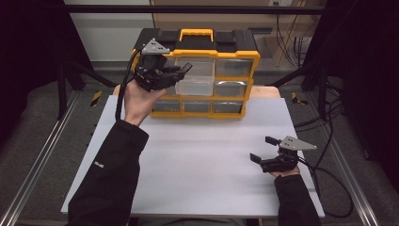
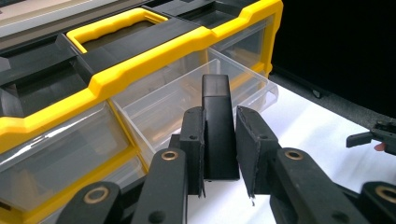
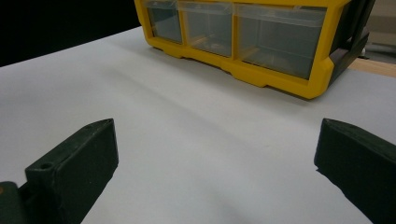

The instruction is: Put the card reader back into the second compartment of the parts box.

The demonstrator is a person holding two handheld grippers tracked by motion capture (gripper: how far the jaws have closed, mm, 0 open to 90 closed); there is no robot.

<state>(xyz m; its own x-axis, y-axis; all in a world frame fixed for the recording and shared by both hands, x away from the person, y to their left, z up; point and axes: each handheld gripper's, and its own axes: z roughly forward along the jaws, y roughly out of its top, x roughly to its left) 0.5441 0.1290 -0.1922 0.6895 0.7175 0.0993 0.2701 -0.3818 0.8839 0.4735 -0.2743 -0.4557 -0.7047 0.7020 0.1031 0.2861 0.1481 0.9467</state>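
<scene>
The left claw [image 2: 219, 154] pinches a small black block [image 2: 217, 126] over the pulled-out clear drawer [image 2: 187, 105]; next, releasing it inside, while the right claw [image 1: 267, 149] rests spread

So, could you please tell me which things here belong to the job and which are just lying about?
In the job:
- black block, held in the left gripper
- open clear drawer
- yellow organizer

Lying about:
- right gripper, open and idle over the white board
- cables on the floor
</scene>
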